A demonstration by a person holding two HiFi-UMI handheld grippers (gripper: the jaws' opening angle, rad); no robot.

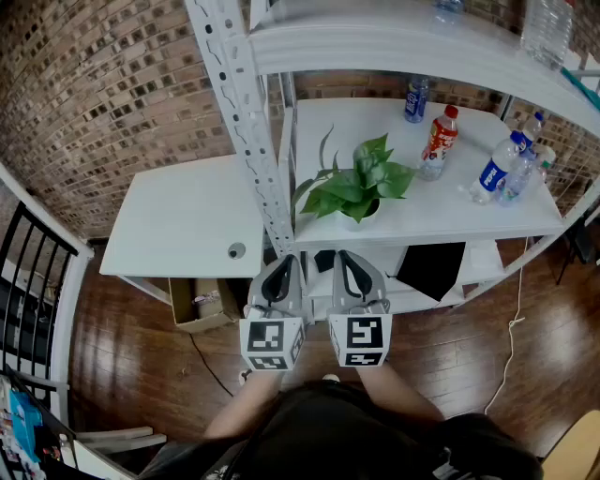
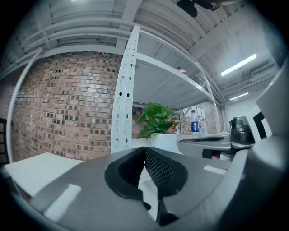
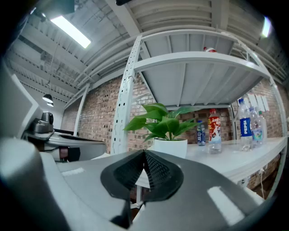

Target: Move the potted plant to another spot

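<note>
Left gripper [image 1: 284, 264]: my jaws are closed on each other with nothing between them, and I hold it level just short of the shelf's near edge.
Right gripper [image 1: 343, 259]: my jaws are pressed together and empty. It sits just beside the left one and points toward the plant.
Potted plant [image 1: 361, 183]: upright near the left end of the white shelf [image 1: 450, 214], close to its near edge and to the perforated upright [image 1: 246, 112]. It is apart from both my grippers.
Pot [image 3: 170, 146]: white and round, holding broad green leaves that spill over its rim. I cannot see the soil.
Red-capped bottle [image 1: 438, 141]: upright just right of the plant, with a red label.
Small blue-labelled bottle [image 1: 416, 98]: upright at the far side of the same shelf.
Clear bottles [image 1: 502, 169]: bunched at the shelf's right end, with blue labels; whatever is inside looks clear.
Cardboard box [image 1: 200, 305]: open on the wooden floor under the white table [image 1: 178, 225] at left. Its contents are too small to tell.
Large clear bottle [image 1: 547, 28]: on the shelf above, at its right end.
</note>
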